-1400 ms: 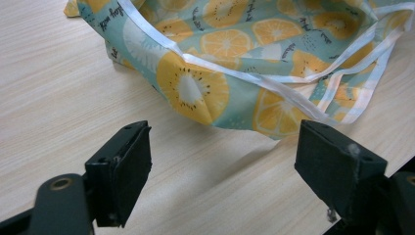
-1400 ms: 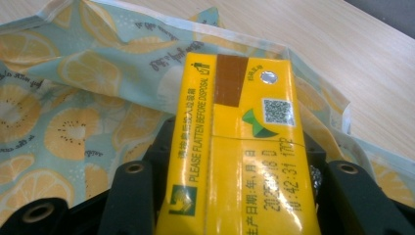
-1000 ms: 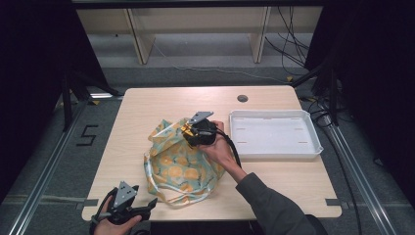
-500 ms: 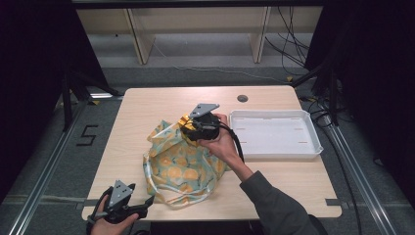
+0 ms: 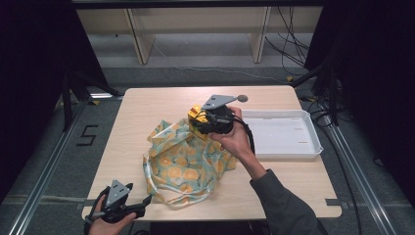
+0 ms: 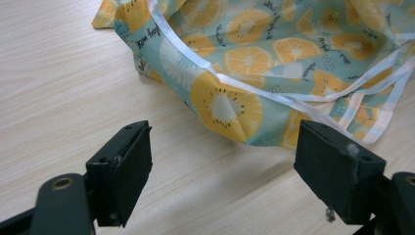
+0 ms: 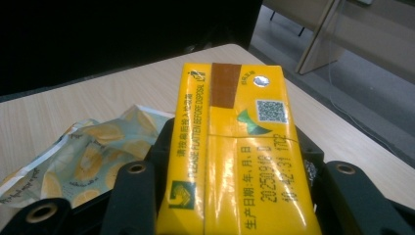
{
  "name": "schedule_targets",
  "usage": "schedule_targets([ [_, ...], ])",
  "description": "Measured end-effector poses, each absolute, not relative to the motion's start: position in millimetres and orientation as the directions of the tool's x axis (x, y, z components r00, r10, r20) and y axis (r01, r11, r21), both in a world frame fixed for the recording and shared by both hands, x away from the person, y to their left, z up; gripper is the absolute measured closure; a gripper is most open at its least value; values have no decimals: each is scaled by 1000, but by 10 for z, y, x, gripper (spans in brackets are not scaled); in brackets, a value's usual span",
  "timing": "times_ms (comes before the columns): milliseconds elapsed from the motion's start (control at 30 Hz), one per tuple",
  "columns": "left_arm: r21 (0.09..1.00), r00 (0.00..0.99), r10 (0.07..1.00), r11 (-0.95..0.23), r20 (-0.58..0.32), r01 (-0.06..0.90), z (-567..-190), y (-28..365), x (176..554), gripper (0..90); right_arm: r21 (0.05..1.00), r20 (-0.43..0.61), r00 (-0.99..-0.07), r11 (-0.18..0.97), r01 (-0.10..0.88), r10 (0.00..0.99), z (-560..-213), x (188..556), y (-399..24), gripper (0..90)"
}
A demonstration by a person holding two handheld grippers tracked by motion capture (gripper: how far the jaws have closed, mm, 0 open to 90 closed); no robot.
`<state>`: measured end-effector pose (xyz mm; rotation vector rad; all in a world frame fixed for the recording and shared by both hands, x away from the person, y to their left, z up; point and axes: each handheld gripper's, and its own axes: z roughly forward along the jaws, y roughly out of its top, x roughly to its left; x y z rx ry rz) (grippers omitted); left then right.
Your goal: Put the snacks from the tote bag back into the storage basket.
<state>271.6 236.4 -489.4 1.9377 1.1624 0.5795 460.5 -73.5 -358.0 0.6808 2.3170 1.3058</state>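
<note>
- The right tongs (image 5: 198,119) are clamped about half open on a yellow rectangular drink carton (image 7: 240,147), 1 black jaw pressed on each long side, printed top face up.
- Against the 2 earlier high views, these tongs have risen with the carton and drifted toward the far edge of the light wooden tabletop (image 5: 147,105); the carton now hangs clear above the crumpled teal cloth bag printed with orange slices (image 5: 188,164), which lies just below and behind the tongs.
- That lift suggests the carton is out of the bag and on its way elsewhere, likely to the white plastic tray (image 5: 308,149), which lies beside the right tongs on the person's right.
- The left tongs (image 5: 125,208) have stayed at the near corner, jaws wide apart with nothing between them; the bag's white-trimmed edge (image 6: 254,88) lies just ahead of them, untouched.
- The bag sags loosely, so it may want steadying for any further unpacking.
</note>
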Motion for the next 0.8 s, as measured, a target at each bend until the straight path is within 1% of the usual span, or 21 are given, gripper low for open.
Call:
schedule_targets([
  [67, 809, 478, 879, -274, -9, 520, -4895, 2373, 2717, 210, 865, -106, -803, 452, 216, 587, -3557, 4603, -813, 525],
  [100, 808, 472, 881, -254, -33, 532, -4903, 2362, 2710, 210, 869, -105, -796, 445, 218, 596, -3551, 4601, -850, 525],
  [167, 810, 467, 883, -243, -42, 533, -4910, 2362, 2712, 210, 869, -98, -783, 437, 235, 615, -3542, 4596, -927, 525],
  [200, 810, 471, 882, -258, -25, 527, -4905, 2374, 2717, 210, 872, -112, -777, 436, 221, 619, -3543, 4605, -963, 525],
  [267, 814, 468, 883, -248, -34, 526, -4907, 2370, 2716, 210, 865, -100, -774, 439, 242, 625, -3541, 4588, -1039, 525],
  [367, 810, 466, 885, -254, -26, 528, -4900, 2382, 2714, 210, 863, -135, -772, 456, 217, 621, -3545, 4603, -1142, 525],
  [467, 812, 468, 883, -253, -28, 526, -4900, 2394, 2716, 211, 862, -113, -754, 441, 250, 648, -3556, 4582, -1229, 525],
  [600, 813, 464, 886, -249, -29, 527, -4901, 2405, 2716, 211, 862, -123, -748, 444, 245, 652, -3577, 4584, -1345, 525],
  [633, 813, 461, 887, -246, -31, 528, -4901, 2406, 2715, 210, 854, -101, -742, 440, 277, 663, -3577, 4568, -1371, 525],
  [667, 812, 460, 888, -248, -28, 528, -4899, 2410, 2714, 210, 853, -125, -746, 455, 256, 654, -3585, 4582, -1399, 525],
  [733, 814, 459, 888, -247, -27, 526, -4896, 2413, 2712, 211, 850, -99, -735, 441, 288, 671, -3607, 4568, -1436, 525],
  [800, 816, 456, 889, -239, -34, 526, -4901, 2407, 2712, 211, 853, -109, -731, 440, 279, 673, -3633, 4577, -1476, 525],
])
